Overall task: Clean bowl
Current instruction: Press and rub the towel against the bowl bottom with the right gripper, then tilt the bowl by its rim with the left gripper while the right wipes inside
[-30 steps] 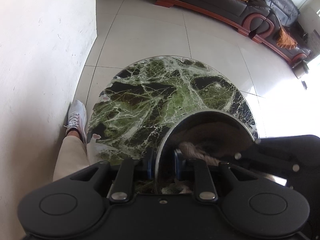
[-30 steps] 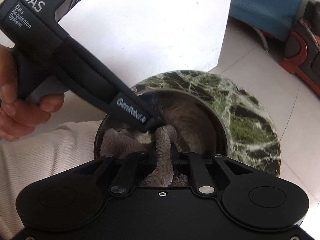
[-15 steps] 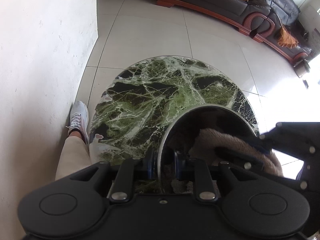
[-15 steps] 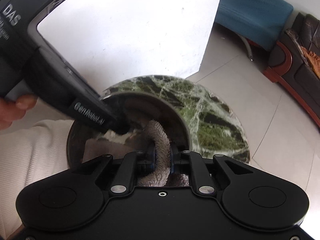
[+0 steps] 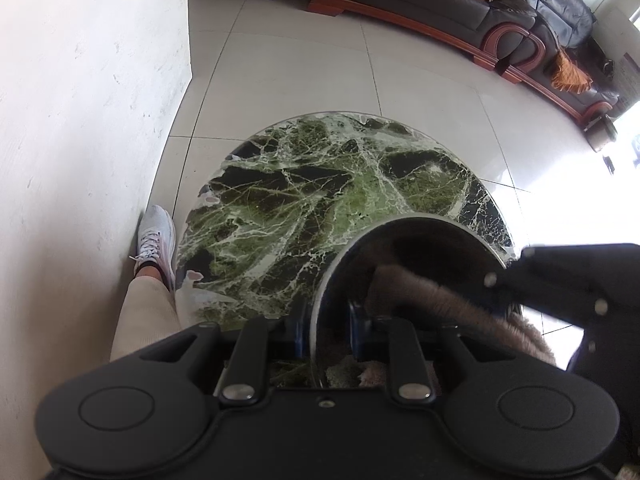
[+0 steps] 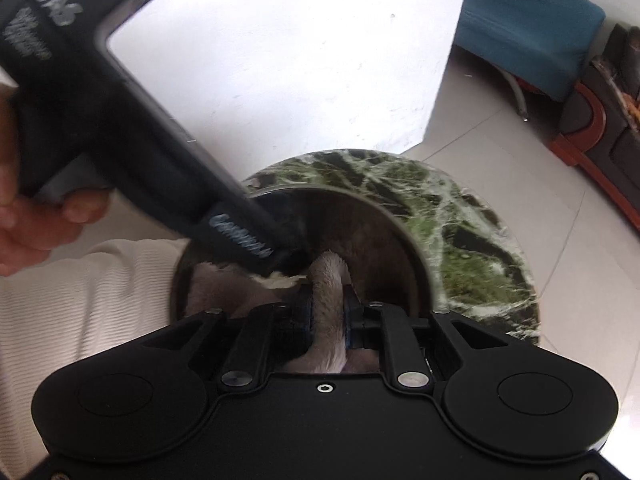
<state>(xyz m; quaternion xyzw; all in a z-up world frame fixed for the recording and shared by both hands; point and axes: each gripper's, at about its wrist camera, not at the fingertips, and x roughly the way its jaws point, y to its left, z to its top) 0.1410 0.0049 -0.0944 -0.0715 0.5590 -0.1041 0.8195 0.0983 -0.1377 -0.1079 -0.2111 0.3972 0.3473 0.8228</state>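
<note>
Left wrist view shows my left gripper (image 5: 326,332) nearly closed on the near rim of the steel bowl (image 5: 424,248), one pad outside the wall and one inside, pinning it in place. The bowl stands on the round green marble surface (image 5: 320,200), toward its edge on the side nearest my right hand. My right gripper (image 5: 560,292) reaches in from that side, and the fluffy brown cloth (image 5: 440,296) it carries lies inside the bowl.

From the right wrist view, my right gripper (image 6: 328,316) is clamped tight on a fold of the cloth (image 6: 326,280), which stands up between the pads while the rest bunches against the bowl's inner wall and floor. My left gripper (image 6: 280,256) crosses the picture from the upper left to the rim of the bowl (image 6: 400,248), with my left hand (image 6: 28,224) on its handle.

I judge the job to be mid-wipe: both grips are set, the cloth is down in the bowl and in contact with the inside. The polished wall reflects the cloth, so I cannot tell whether any dirt remains. Left to do, as I read it: finish sweeping round the inside, lift the cloth out, and release the rim.
</note>
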